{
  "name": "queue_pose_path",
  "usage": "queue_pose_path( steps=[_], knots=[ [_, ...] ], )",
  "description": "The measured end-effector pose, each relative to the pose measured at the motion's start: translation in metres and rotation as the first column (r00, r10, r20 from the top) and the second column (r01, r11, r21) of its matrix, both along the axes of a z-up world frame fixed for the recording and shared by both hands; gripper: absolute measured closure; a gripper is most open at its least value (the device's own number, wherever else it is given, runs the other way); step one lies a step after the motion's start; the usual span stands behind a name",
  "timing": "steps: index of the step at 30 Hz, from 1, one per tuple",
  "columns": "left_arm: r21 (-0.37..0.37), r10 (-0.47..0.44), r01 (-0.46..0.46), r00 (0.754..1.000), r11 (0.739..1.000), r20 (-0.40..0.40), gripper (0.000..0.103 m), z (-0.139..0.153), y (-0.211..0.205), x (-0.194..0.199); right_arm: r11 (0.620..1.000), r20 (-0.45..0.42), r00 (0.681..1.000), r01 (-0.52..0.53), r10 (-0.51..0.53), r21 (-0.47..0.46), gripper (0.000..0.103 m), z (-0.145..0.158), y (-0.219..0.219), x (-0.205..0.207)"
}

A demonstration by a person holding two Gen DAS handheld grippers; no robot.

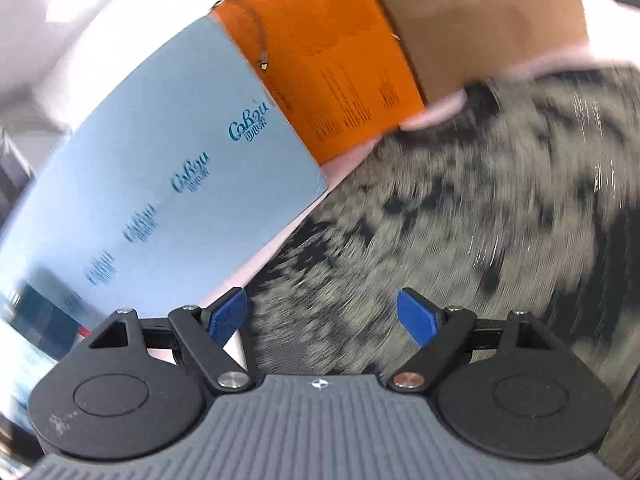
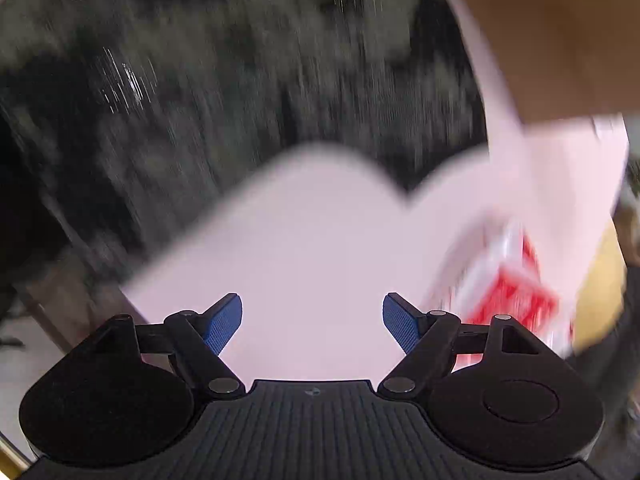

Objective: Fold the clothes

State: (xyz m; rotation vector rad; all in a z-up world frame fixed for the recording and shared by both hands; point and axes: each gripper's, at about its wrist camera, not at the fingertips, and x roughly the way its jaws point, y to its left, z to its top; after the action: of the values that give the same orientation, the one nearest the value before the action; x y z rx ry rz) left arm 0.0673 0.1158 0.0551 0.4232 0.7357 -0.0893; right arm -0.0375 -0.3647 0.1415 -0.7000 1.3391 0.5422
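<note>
Both grippers stood released and empty: the left gripper (image 1: 322,316) above the dark patterned garment (image 1: 460,220), the right gripper (image 2: 312,320) above bare pale table (image 2: 312,240) beside it. The garment lay spread across the table, against the boxes (image 1: 168,168). Both views were blurred; a hasty pinch risked missing the cloth's edge.
</note>
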Motion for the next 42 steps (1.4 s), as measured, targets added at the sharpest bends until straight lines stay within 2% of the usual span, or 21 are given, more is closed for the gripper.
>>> queue_pose_path(
  steps=[1, 2, 3, 4, 5, 7, 8, 9, 10, 12, 15, 18, 20, 24, 26, 32, 36, 38, 42],
  knots=[
    [-0.073, 0.030, -0.034, 0.998, 0.997, -0.057, 0.022, -0.001, -0.005, 0.007, 0.989, 0.035, 0.999, 0.015, -0.020, 0.146, 0.023, 0.019, 0.012, 0.021],
    [-0.122, 0.051, -0.065, 0.992, 0.990, -0.117, 0.022, -0.006, -0.012, 0.011, 0.962, 0.088, 0.995, 0.015, -0.041, 0.272, 0.020, 0.031, 0.025, 0.042],
    [-0.150, 0.062, -0.086, 0.985, 0.985, -0.162, 0.022, -0.015, -0.021, 0.011, 0.923, 0.148, 0.987, 0.003, -0.065, 0.385, 0.013, 0.041, 0.039, 0.062],
    [-0.166, 0.056, -0.088, 0.981, 0.982, -0.185, 0.022, -0.025, -0.031, 0.005, 0.882, 0.214, 0.971, -0.007, -0.107, 0.471, 0.011, 0.043, 0.053, 0.083],
    [-0.170, 0.044, -0.076, 0.981, 0.983, -0.190, 0.022, -0.034, -0.040, -0.003, 0.849, 0.264, 0.951, -0.003, -0.160, 0.528, 0.011, 0.036, 0.066, 0.105],
    [-0.147, 0.029, -0.056, 0.983, 0.988, -0.179, 0.022, -0.045, -0.065, -0.016, 0.806, 0.274, 0.930, 0.038, -0.245, 0.590, 0.014, 0.001, 0.093, 0.147],
    [-0.131, 0.023, -0.046, 0.985, 0.990, -0.174, 0.022, -0.050, -0.075, -0.021, 0.789, 0.255, 0.927, 0.067, -0.276, 0.610, 0.018, -0.020, 0.105, 0.165],
    [-0.112, 0.021, -0.040, 0.985, 0.993, -0.172, 0.022, -0.056, -0.083, -0.027, 0.773, 0.226, 0.926, 0.099, -0.302, 0.626, 0.029, -0.043, 0.116, 0.183],
    [-0.092, 0.020, -0.036, 0.985, 0.995, -0.171, 0.022, -0.062, -0.091, -0.032, 0.761, 0.195, 0.922, 0.141, -0.333, 0.633, 0.050, -0.065, 0.126, 0.199],
    [-0.075, 0.025, -0.038, 0.985, 0.996, -0.170, 0.022, -0.071, -0.101, -0.041, 0.745, 0.143, 0.904, 0.232, -0.402, 0.625, 0.071, -0.103, 0.139, 0.224],
    [-0.068, 0.036, -0.045, 0.991, 0.997, -0.128, 0.022, -0.073, -0.106, -0.051, 0.758, 0.118, 0.895, 0.289, -0.431, 0.585, 0.071, -0.143, 0.156, 0.242],
    [-0.060, 0.037, -0.044, 0.992, 0.997, -0.123, 0.021, -0.074, -0.109, -0.052, 0.785, 0.213, 0.875, 0.253, -0.436, 0.566, 0.072, -0.156, 0.167, 0.247],
    [-0.056, 0.037, -0.044, 0.992, 0.997, -0.121, 0.019, -0.075, -0.111, -0.053, 0.796, 0.261, 0.864, 0.227, -0.430, 0.561, 0.069, -0.163, 0.173, 0.255],
    [-0.024, 0.017, -0.020, 0.995, 1.000, -0.096, 0.016, -0.076, -0.112, -0.057, 0.834, 0.322, 0.872, 0.158, -0.369, 0.528, 0.038, -0.165, 0.184, 0.265],
    [-0.018, 0.011, -0.012, 0.996, 1.000, -0.088, 0.016, -0.076, -0.113, -0.058, 0.840, 0.317, 0.881, 0.148, -0.352, 0.523, 0.038, -0.162, 0.183, 0.259],
    [-0.041, 0.011, -0.015, 0.996, 0.999, -0.089, 0.016, -0.070, -0.103, -0.057, 0.870, 0.273, 0.919, 0.126, -0.284, 0.477, 0.035, -0.151, 0.171, 0.204],
    [-0.046, 0.047, -0.052, 0.994, 0.998, -0.101, 0.016, -0.068, -0.079, -0.060, 0.876, 0.228, 0.931, 0.158, -0.287, 0.455, 0.023, -0.143, 0.147, 0.146],
    [-0.023, 0.048, -0.050, 0.994, 0.998, -0.100, 0.016, -0.069, -0.066, -0.065, 0.875, 0.204, 0.931, 0.185, -0.301, 0.448, 0.023, -0.143, 0.131, 0.113],
    [0.069, 0.021, -0.016, 0.997, 0.998, -0.073, 0.016, -0.072, -0.042, -0.083, 0.882, 0.196, 0.920, 0.240, -0.340, 0.405, 0.020, -0.152, 0.100, 0.045]
  ],
)
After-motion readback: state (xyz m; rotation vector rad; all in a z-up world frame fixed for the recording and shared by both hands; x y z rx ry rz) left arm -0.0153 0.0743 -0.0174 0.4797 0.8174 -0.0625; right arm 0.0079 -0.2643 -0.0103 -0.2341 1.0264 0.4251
